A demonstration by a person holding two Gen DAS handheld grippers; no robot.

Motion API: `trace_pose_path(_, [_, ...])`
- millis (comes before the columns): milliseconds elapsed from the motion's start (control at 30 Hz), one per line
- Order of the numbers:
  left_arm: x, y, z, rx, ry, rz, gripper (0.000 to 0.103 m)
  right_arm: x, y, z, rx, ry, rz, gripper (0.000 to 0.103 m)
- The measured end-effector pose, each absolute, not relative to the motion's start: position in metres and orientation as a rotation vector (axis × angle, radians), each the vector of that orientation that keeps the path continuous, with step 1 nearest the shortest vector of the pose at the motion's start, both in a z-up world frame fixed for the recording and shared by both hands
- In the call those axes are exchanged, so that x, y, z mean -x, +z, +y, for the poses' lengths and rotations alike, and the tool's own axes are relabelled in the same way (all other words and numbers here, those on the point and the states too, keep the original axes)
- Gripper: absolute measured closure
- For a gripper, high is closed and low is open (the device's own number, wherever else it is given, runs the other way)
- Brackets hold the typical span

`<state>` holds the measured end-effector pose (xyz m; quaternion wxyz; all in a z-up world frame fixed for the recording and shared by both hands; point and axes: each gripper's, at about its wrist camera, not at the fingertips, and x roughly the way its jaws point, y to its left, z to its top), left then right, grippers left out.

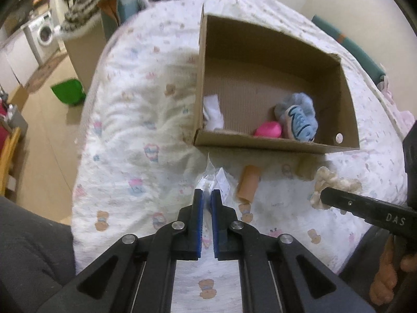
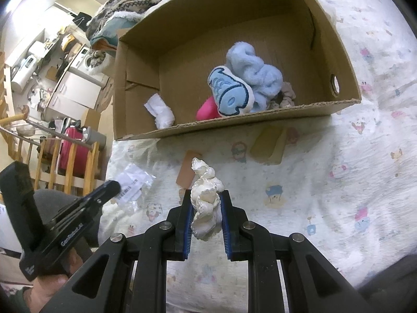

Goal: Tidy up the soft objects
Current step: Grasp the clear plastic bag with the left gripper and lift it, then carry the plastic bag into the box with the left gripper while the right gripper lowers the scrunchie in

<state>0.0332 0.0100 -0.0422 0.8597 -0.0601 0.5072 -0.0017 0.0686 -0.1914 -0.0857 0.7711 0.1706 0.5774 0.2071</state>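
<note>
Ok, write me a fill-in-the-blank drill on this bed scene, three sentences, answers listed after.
1. The right claw is shut on a cream-white braided ____.
2. The left claw pinches a clear plastic ____.
3. The blue plush toy and the pink item lie inside the ____, which sits on the printed bedsheet.

Missing words: rope; bag; cardboard box

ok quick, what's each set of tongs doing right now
left tongs: closed on the clear plastic packet
right tongs: closed on the cream scrunchie
</note>
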Motion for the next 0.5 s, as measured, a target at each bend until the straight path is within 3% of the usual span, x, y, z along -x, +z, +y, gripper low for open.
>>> trace_pose_path(500, [-0.044, 0.029, 0.000, 0.075, -0.029, 0.852, 0.097, -0.070, -0.033, -0.213, -0.392, 0.471, 1.075, 0.082])
